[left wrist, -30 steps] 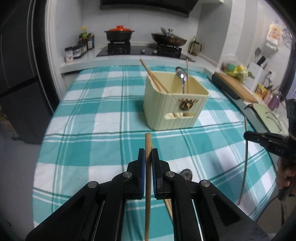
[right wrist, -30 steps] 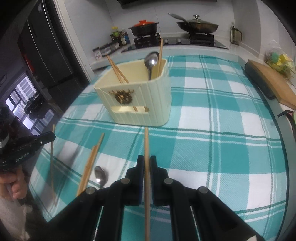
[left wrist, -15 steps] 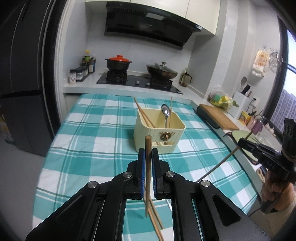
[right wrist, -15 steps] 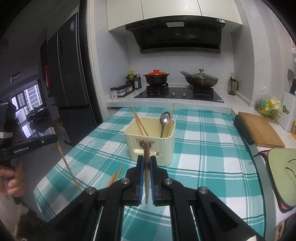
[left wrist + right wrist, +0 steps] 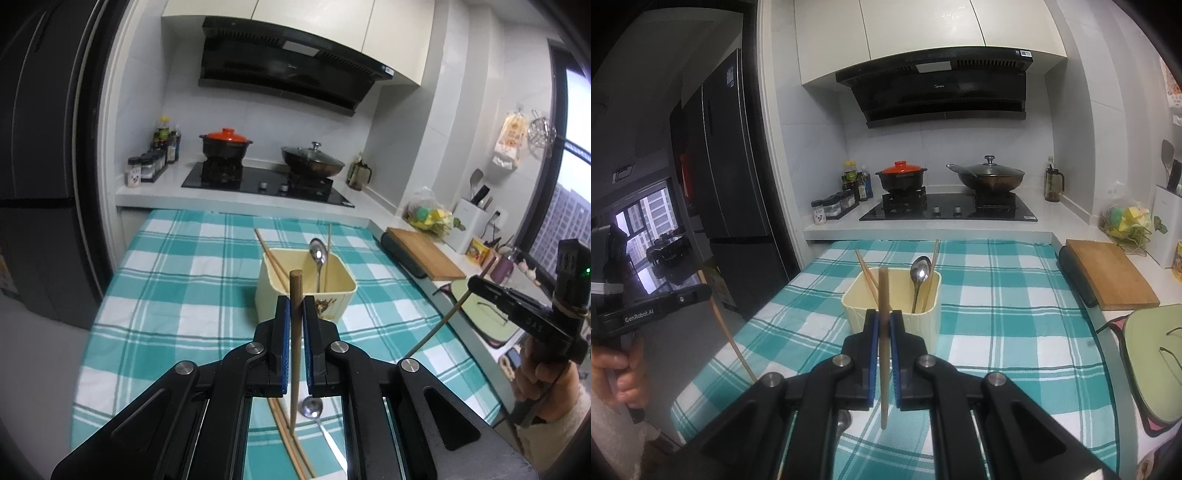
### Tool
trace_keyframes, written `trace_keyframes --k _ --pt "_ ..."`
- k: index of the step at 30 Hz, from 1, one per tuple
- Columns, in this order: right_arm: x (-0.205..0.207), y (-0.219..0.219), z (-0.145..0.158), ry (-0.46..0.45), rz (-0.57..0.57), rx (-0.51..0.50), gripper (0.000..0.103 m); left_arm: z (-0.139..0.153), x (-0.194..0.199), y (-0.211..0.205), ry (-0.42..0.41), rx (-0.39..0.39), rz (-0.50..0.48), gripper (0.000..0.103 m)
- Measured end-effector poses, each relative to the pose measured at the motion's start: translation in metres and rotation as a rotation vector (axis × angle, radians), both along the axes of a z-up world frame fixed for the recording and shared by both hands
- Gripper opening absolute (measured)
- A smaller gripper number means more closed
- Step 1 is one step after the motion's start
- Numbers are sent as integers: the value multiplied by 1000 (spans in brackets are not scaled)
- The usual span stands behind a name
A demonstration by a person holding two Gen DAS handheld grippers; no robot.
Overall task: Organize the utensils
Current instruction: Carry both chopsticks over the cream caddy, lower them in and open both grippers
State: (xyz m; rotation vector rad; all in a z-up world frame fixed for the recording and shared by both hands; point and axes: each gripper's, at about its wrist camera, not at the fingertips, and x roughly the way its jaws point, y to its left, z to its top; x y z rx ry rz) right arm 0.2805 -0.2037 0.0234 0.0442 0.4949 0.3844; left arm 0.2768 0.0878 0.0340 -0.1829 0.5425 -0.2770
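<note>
My left tongs [image 5: 295, 306] are closed tight on one chopstick [image 5: 294, 332]. My right tongs [image 5: 882, 321] are closed tight on another chopstick [image 5: 883, 332]. Both sticks stand almost straight up and down, thick end on top, thin end hanging below the tongs, above the checked cloth.

The bin [image 5: 306, 295] for the utensils sits near the middle of the worktop [image 5: 177, 280]. It lies straight ahead of both tongs and lower down. It already holds a spoon [image 5: 317, 258] and some chopsticks that lean on its walls.

The thing that matters most is this: each stick points down, and the open top of the bin faces up. So I think each stick has to go forward until its thin end is over the opening, then down. My right tongs look a bit nearer to the bin, so that stick could go first.

Close to the near edge of the worktop, another spoon [image 5: 312, 408] and a pair of chopsticks [image 5: 291, 443] lie flat under my left tongs.
</note>
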Motion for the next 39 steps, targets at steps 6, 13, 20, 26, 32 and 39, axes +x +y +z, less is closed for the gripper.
trace_keyframes --k 6,13,20,26,32,39 --pt "17 -1 23 -31 -15 8 6 27 16 2 -48 -11 -8 5" --pt "43 1 50 -92 -31 -1 6 68 51 1 -129 -17 5 5" --pt "88 3 63 -129 -46 14 6 85 105 -11 -157 -39 13 5" --pt "129 18 61 -173 -41 2 6 66 158 -35 -132 -9 25 5" --pt "190 29 18 36 -24 -9 6 18 207 -51 10 0 6 5" --pt "242 40 -35 241 -30 -60 6 -41 247 -64 172 37 -1 5"
